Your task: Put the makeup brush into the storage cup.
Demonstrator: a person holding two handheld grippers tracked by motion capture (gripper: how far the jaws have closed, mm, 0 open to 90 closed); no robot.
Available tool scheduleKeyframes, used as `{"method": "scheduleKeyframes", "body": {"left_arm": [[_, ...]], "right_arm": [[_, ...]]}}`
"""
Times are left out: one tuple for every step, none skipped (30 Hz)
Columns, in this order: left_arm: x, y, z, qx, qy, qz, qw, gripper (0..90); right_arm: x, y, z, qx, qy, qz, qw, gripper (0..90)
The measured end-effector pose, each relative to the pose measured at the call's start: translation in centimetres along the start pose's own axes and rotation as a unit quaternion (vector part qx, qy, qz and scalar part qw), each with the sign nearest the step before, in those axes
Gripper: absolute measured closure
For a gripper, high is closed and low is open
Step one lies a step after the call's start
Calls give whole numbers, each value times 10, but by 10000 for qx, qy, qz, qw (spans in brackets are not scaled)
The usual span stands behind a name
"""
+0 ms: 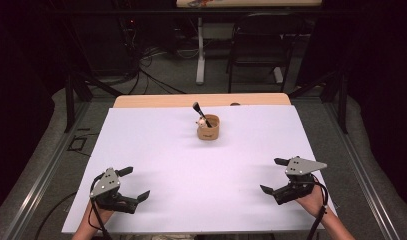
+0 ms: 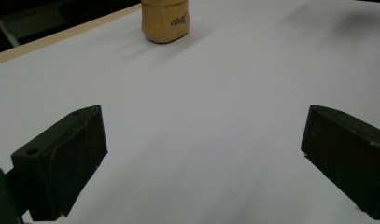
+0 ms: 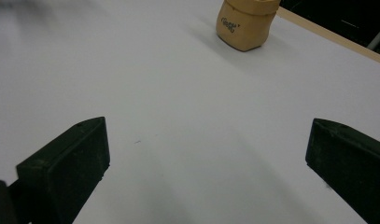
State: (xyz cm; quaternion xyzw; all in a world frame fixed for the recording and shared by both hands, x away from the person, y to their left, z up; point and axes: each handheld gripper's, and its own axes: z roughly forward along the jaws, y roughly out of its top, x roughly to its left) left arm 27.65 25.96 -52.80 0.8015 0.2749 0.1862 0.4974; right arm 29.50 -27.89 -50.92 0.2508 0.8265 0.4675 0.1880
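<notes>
We see the tan cup (image 1: 208, 128) at the far middle of the white sheet (image 1: 156, 150), a brush (image 1: 201, 113) leaning in it. Left gripper (image 1: 132, 184) and right gripper (image 1: 273, 175) sit near, wide open, empty. Likely the start; next, reach for the cup.

High view looks down from above; both gripper views sit low, sharing the tan cup (image 1: 208, 128)

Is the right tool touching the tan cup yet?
Apart. In the high view the right tool sits open near the table's front edge, with bare white tabletop between it and the tan cup farther back.
</notes>
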Motion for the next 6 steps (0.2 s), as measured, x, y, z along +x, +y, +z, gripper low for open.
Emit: {"method": "scheduleKeyframes", "body": {"left_arm": [[0, 0, 0, 0, 0, 0, 10000, 2], [0, 0, 0, 14, 11, -2, 10000, 2], [0, 0, 0, 16, 10, -10, 10000, 2], [0, 0, 1, 19, -1, -19, 10000, 2], [1, 0, 1, 36, 12, -3, 10000, 2], [1, 0, 1, 36, 12, -3, 10000, 2]], "right_arm": [[0, 0, 0, -19, -11, -8, 10000, 0], [0, 0, -1, -23, -37, -27, 10000, 0], [0, 0, -2, -46, -57, -36, 10000, 0], [-1, 0, -2, -95, -75, -21, 9999, 0], [-1, 0, -3, -107, -124, 4, 9999, 0], [-1, 0, -3, -136, -245, 9, 9996, 0]]}}
